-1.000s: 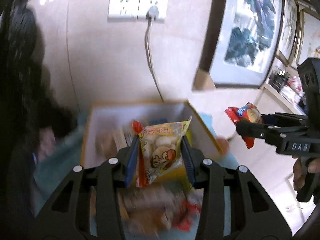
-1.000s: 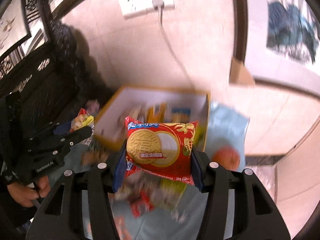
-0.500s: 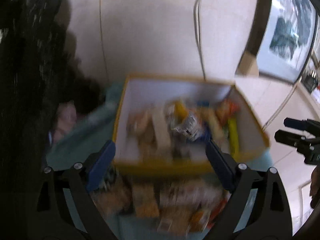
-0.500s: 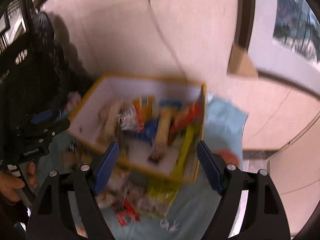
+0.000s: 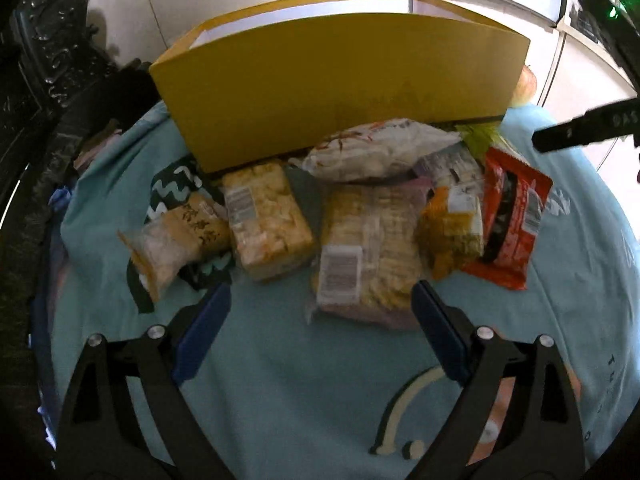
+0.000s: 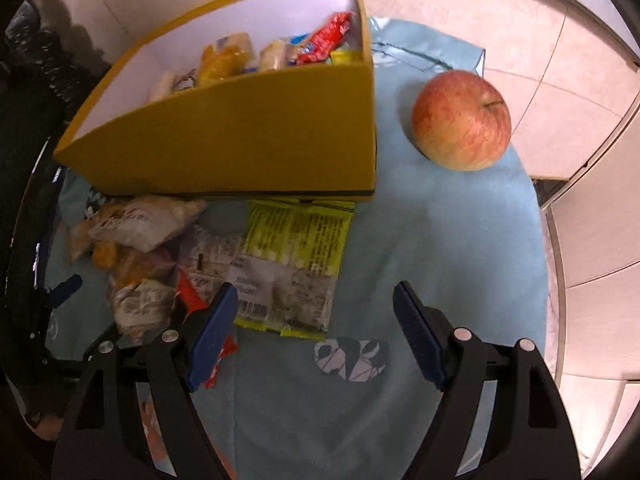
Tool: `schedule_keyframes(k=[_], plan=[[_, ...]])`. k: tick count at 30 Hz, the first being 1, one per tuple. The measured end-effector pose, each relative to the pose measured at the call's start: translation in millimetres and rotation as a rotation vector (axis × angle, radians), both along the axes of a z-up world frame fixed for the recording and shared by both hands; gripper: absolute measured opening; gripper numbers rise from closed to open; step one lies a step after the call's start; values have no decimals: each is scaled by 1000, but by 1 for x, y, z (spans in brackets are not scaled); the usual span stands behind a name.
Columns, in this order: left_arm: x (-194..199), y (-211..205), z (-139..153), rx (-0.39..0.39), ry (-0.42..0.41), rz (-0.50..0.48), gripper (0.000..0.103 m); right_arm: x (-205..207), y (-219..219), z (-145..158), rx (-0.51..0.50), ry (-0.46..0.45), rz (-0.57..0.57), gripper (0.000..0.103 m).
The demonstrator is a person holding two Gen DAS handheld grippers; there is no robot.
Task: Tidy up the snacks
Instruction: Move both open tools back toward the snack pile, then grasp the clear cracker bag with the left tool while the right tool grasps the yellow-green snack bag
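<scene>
A yellow cardboard box (image 5: 340,80) stands on a teal cloth (image 5: 280,392); several snack packets (image 6: 280,52) lie inside it. In front of it lies a loose pile: a pale cracker pack (image 5: 368,240), a yellow cracker pack (image 5: 268,220), a white bag (image 5: 380,148), a small orange packet (image 5: 452,228) and a red packet (image 5: 512,216). My left gripper (image 5: 320,300) hangs open just above the near end of the pale cracker pack, holding nothing. My right gripper (image 6: 316,296) is open and empty above the cloth, by the near edge of a yellow-green packet (image 6: 296,264).
A red-yellow apple (image 6: 460,120) sits on the cloth (image 6: 440,240) to the right of the box (image 6: 240,140). Pale floor tiles lie beyond the cloth on the right. Dark carved furniture (image 5: 48,60) stands at the left. One finger of the right gripper (image 5: 580,132) shows at the right of the left wrist view.
Both grippers held snack packets above the box a second ago. They have let go, opened wide and dropped down to the pile on the cloth in front of the box.
</scene>
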State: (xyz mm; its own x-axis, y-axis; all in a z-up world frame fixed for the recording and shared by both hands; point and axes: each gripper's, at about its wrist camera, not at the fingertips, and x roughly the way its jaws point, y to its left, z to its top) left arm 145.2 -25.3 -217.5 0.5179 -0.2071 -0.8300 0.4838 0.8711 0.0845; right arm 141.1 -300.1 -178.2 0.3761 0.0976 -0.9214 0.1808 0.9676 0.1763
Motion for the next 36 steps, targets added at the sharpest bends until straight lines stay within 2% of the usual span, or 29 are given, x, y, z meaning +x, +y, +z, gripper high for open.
schedule_keyframes(k=[8, 12, 13, 14, 15, 16, 17, 18, 21, 22, 26, 28, 30, 32, 33, 34, 36], plan=[[10, -36, -7, -16, -9, -136, 93, 23, 8, -17, -31, 13, 8, 80], [-2, -50, -23, 108, -99, -169, 94, 31, 15, -30, -42, 36, 15, 81], [-4, -51, -26, 120, -109, -166, 93, 33, 19, -34, -43, 38, 23, 81], [-3, -49, -25, 100, -101, -152, 93, 34, 22, -37, -41, 45, 32, 81], [-4, -46, -21, 74, -93, -131, 80, 35, 25, -38, -37, 50, 48, 78], [-5, -44, -18, 60, -94, -113, 55, 35, 27, -37, -35, 42, 62, 72], [-6, -42, -15, 41, -78, -105, 53, 34, 31, -35, -40, 38, 90, 63], [-10, -39, -13, 22, -61, -93, 52, 31, 33, -34, -48, 41, 111, 61], [-28, -27, -13, -11, -46, -72, 52, 15, 33, -33, -37, 43, 165, 52], [-35, -20, -13, -49, -29, -69, 52, 10, 32, -35, -31, 52, 178, 50], [-54, -2, -11, -154, 22, -44, 52, -24, 26, -39, -36, 61, 249, 48], [-55, 2, -12, -146, 17, -24, 54, -31, 23, -38, -41, 64, 245, 49], [-49, 1, -11, -116, -9, 8, 58, -32, 25, -35, -72, 47, 228, 56], [-50, -9, 0, -113, -32, 34, 67, -26, 26, -31, -62, 20, 204, 62], [-48, -10, 1, -102, -45, 42, 77, -24, 28, -29, -61, 9, 196, 71], [-45, -15, 0, -66, -54, 45, 85, -21, 32, -27, -71, -1, 197, 71], [-35, -23, -10, 10, -34, 32, 85, -15, 45, -30, -115, 8, 225, 71]])
